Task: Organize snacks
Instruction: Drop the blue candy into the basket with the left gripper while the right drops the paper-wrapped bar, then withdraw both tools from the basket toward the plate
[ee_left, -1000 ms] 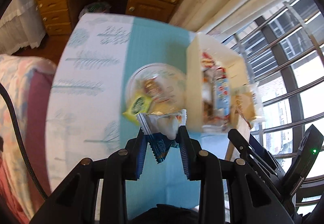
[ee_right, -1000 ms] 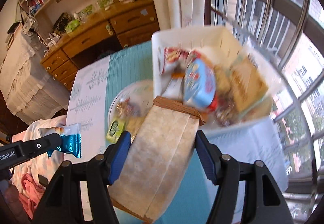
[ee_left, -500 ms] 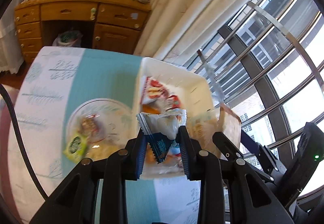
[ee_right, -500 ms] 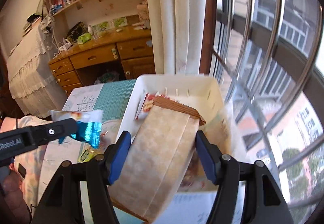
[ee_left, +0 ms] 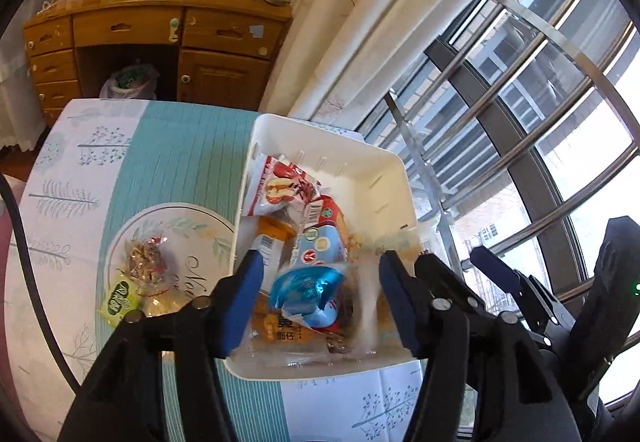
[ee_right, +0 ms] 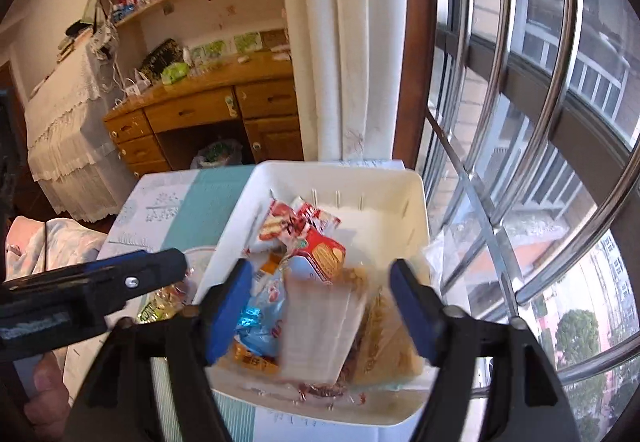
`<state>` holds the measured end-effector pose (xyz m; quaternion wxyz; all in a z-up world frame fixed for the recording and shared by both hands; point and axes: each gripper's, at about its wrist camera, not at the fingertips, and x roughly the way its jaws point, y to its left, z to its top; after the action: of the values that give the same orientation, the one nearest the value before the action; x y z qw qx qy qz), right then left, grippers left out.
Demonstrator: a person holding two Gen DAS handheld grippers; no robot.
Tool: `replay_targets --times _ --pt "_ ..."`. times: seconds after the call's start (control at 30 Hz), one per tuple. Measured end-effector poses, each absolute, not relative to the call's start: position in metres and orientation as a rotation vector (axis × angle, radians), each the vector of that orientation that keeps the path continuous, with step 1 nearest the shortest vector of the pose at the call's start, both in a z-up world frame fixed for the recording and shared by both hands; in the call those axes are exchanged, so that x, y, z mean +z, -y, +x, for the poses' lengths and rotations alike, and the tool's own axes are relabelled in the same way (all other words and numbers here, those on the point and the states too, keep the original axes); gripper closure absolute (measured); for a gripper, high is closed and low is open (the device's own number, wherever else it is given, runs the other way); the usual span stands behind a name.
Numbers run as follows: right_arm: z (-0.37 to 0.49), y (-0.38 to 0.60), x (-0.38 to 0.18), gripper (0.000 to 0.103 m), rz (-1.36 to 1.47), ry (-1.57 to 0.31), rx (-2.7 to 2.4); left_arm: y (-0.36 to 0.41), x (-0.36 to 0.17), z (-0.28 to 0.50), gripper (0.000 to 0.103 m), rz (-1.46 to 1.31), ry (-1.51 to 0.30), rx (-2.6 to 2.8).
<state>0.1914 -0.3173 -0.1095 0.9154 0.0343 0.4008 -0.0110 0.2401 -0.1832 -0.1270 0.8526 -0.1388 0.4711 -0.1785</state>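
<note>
Both grippers hover over the white bin (ee_left: 332, 138), which is full of snack packets. My left gripper (ee_left: 320, 266) is opening; a blue-and-white foil packet (ee_left: 306, 290) lies loose between its jaws, touching neither pad, on top of the pile. My right gripper (ee_right: 320, 270) is opening too, and a blurred tan packet (ee_right: 320, 326) drops free between its jaws into the bin (ee_right: 340, 170). In the left wrist view the right gripper (ee_left: 460, 262) sits just to the right. A red-and-white packet (ee_left: 280, 190) lies at the bin's far end.
A round plate (ee_left: 200, 218) left of the bin holds a nut packet (ee_left: 146, 262) and a green packet (ee_left: 118, 300). The table's teal patterned cloth (ee_left: 180, 154) shows around them. A barred window (ee_right: 520, 122) is close on the right, a wooden desk (ee_left: 160, 26) beyond.
Both grippers travelled from beside the plate to above the bin. Both jaws have spread. The blue-and-white packet and the tan packet, gripped before, are now released and dropping into the bin.
</note>
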Motion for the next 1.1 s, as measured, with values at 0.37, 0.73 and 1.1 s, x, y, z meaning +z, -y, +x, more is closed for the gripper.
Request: replay_targets --times 0.37,0.73,1.1 --pt "0.187 0.311 -0.114 0.020 0.124 -0.856 0.007 0.158 -0.127 0.226 0.034 -0.294 -1.045 -0.276" --pt "0.174 0.280 -0.114 0.020 0.214 -0.870 0.039 0.111 -0.117 0.189 0.029 -0.256 -1.067 -0.262" --pt "0.159 0.227 -0.118 0.020 0.321 -0.926 -0.014 0.046 -0.102 0.162 0.021 -0.205 -1.071 -0.341"
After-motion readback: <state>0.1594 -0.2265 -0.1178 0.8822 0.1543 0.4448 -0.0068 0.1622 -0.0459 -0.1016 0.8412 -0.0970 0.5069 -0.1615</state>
